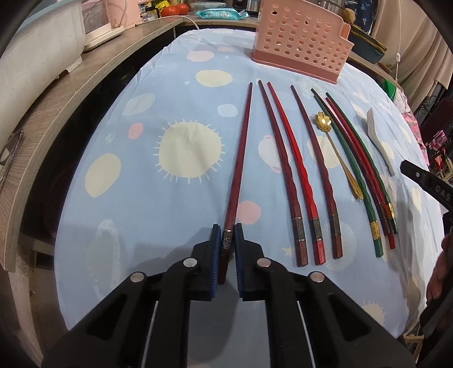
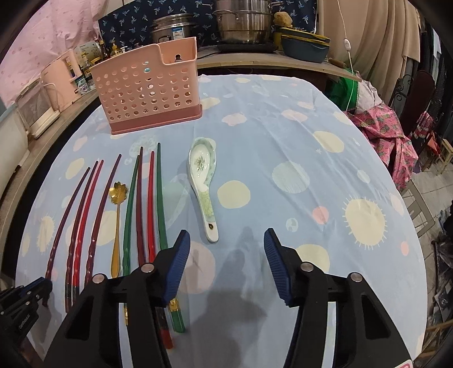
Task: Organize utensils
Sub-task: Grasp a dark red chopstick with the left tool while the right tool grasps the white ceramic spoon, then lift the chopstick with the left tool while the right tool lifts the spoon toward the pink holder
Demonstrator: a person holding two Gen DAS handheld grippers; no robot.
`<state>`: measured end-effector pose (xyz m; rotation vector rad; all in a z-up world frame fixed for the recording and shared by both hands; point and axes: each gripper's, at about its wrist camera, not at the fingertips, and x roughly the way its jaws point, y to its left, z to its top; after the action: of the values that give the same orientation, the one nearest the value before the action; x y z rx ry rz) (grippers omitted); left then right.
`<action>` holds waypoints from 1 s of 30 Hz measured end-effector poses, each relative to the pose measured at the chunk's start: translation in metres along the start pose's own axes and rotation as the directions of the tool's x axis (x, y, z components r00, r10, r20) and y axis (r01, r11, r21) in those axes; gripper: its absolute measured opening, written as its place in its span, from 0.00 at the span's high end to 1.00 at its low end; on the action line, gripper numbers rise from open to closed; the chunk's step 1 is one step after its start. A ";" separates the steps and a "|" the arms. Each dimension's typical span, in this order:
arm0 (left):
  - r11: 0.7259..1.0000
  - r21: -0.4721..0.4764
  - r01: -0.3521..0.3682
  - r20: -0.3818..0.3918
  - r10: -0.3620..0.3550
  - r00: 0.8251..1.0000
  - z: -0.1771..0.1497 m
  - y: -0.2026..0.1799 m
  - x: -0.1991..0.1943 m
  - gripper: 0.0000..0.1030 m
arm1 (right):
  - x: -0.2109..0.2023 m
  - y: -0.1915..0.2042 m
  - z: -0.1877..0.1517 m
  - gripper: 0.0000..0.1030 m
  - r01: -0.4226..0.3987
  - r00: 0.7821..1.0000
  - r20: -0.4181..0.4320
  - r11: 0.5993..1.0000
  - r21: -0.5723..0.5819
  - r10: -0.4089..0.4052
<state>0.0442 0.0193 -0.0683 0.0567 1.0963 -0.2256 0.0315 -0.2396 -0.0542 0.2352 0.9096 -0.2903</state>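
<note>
In the left wrist view, three more dark and bright red chopsticks (image 1: 294, 172) lie beside the held one, then a gold flower spoon (image 1: 337, 153) and a green-and-red bundle (image 1: 359, 167), with nothing between them and the pink holder (image 1: 300, 42) at the table's far edge. The left tongs (image 1: 227, 249) are closed on the dark red chopstick (image 1: 239, 158), gripping its banded end; its long axis points toward the far edge.

In the right wrist view, the right tongs (image 2: 226, 263) are wide apart and empty above the blue spotted tablecloth (image 2: 297, 136). A ceramic spoon (image 2: 202, 181) lies mid-table, bowl toward the holder. Steel pots (image 2: 243, 22) stand on a counter behind.
</note>
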 end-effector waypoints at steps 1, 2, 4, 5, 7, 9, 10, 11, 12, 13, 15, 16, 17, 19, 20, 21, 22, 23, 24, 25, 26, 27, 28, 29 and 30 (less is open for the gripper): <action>1.000 0.000 0.001 -0.001 -0.001 1.000 0.000 0.000 0.000 0.91 | 0.003 0.002 0.002 0.60 -0.005 1.000 -0.001 1.000 -0.003 0.005; 1.000 0.001 -0.001 -0.002 0.001 1.000 0.000 -0.001 0.001 0.91 | 0.007 0.003 0.003 0.64 -0.008 1.000 -0.003 1.000 -0.010 0.008; 1.000 0.003 -0.003 -0.002 0.003 1.000 0.000 -0.002 0.001 0.91 | 0.014 0.007 0.006 0.70 -0.020 1.000 -0.014 1.000 -0.017 0.020; 1.000 0.001 -0.001 -0.003 0.002 1.000 0.001 -0.001 0.002 0.91 | 0.018 0.009 0.007 0.73 -0.029 0.999 -0.019 0.999 -0.021 0.028; 1.000 -0.003 0.003 -0.003 -0.003 1.000 0.000 -0.001 0.002 0.91 | 0.025 0.012 0.007 0.77 -0.037 0.999 -0.032 0.999 -0.030 0.036; 1.000 -0.005 0.007 -0.003 -0.007 1.000 0.000 0.000 0.002 0.91 | 0.032 0.015 0.006 0.81 -0.042 0.998 -0.046 0.998 -0.038 0.041; 1.000 -0.005 0.008 -0.003 -0.008 1.000 0.001 0.000 0.002 0.91 | 0.035 0.016 0.006 0.82 -0.043 0.998 -0.052 0.998 -0.041 0.041; 1.000 -0.006 0.010 -0.003 -0.010 1.000 0.001 0.000 0.002 0.91 | 0.037 0.016 0.005 0.84 -0.045 0.998 -0.055 0.998 -0.042 0.043; 1.000 -0.008 0.011 -0.003 -0.011 1.000 0.001 0.001 0.002 0.91 | 0.038 0.016 0.005 0.86 -0.046 0.998 -0.052 0.998 -0.044 0.044; 1.000 -0.008 0.013 -0.002 -0.013 1.000 0.001 0.001 0.002 0.91 | 0.038 0.016 0.005 0.87 -0.047 0.998 -0.049 0.998 -0.047 0.045; 1.000 -0.011 0.017 -0.002 -0.017 1.000 0.001 0.001 0.002 0.91 | 0.038 0.016 0.006 0.90 -0.054 0.998 -0.048 0.997 -0.051 0.051; 1.000 -0.014 0.021 -0.001 -0.021 1.000 0.001 0.002 0.002 0.91 | 0.037 0.016 0.006 0.90 -0.057 0.997 -0.046 0.997 -0.051 0.054; 1.000 -0.017 0.025 0.000 -0.025 1.000 0.001 0.002 0.001 0.91 | 0.036 0.015 0.006 0.90 -0.058 0.997 -0.046 0.997 -0.051 0.056; 0.999 -0.024 0.034 0.007 -0.034 0.999 0.001 0.004 -0.002 0.91 | 0.031 0.013 0.005 0.90 -0.061 0.997 -0.043 0.997 -0.047 0.059; 0.999 -0.026 0.038 0.011 -0.037 0.999 0.001 0.005 -0.004 0.92 | 0.028 0.012 0.006 0.90 -0.063 0.997 -0.038 0.997 -0.044 0.062; 0.999 -0.029 0.038 0.019 -0.038 0.999 0.002 0.005 -0.006 0.92 | 0.024 0.010 0.006 0.91 -0.065 0.997 -0.034 0.997 -0.041 0.064; 0.999 -0.030 0.039 0.025 -0.038 0.999 0.001 0.006 -0.009 0.92 | 0.020 0.009 0.006 0.91 -0.069 0.997 -0.029 0.997 -0.037 0.068; 0.999 -0.031 0.040 0.031 -0.039 0.999 0.002 0.007 -0.012 0.93 | 0.014 0.008 0.007 0.91 -0.074 0.997 -0.022 0.997 -0.031 0.074; 0.999 -0.034 0.041 0.040 -0.039 0.998 0.003 0.008 -0.016 0.93 | 0.008 0.007 0.008 0.91 -0.079 0.997 -0.015 0.997 -0.027 0.079; 0.998 -0.036 0.043 0.048 -0.041 0.998 0.004 0.008 -0.021 0.93 | 0.003 0.006 0.009 0.91 -0.084 0.996 -0.008 0.996 -0.023 0.084; 0.998 -0.039 0.046 0.057 -0.044 0.997 0.006 0.009 -0.026 0.93 | -0.003 0.005 0.011 0.92 -0.090 0.996 0.000 0.996 -0.018 0.090; 0.998 -0.041 0.047 0.070 -0.044 0.997 0.009 0.009 -0.031 0.93 | -0.009 0.004 0.013 0.92 -0.097 0.995 0.009 0.995 -0.012 0.098; 0.998 -0.042 0.049 0.083 -0.045 0.996 0.012 0.009 -0.036 0.93 | -0.015 0.003 0.016 0.92 -0.102 0.995 0.018 0.995 -0.009 0.102; 0.998 -0.042 0.051 0.098 -0.047 0.994 0.015 0.009 -0.042 0.93 | -0.020 0.002 0.020 0.93 -0.105 0.994 0.029 0.994 -0.008 0.105; 0.998 -0.041 0.053 0.117 -0.048 0.992 0.020 0.008 -0.048 0.93 | -0.025 0.001 0.023 0.93 -0.109 0.993 0.038 0.994 -0.008 0.109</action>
<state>0.0425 0.0315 -0.0167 -0.0235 0.9874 -0.2475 0.0344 -0.2425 -0.0201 0.2723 0.8567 -0.1909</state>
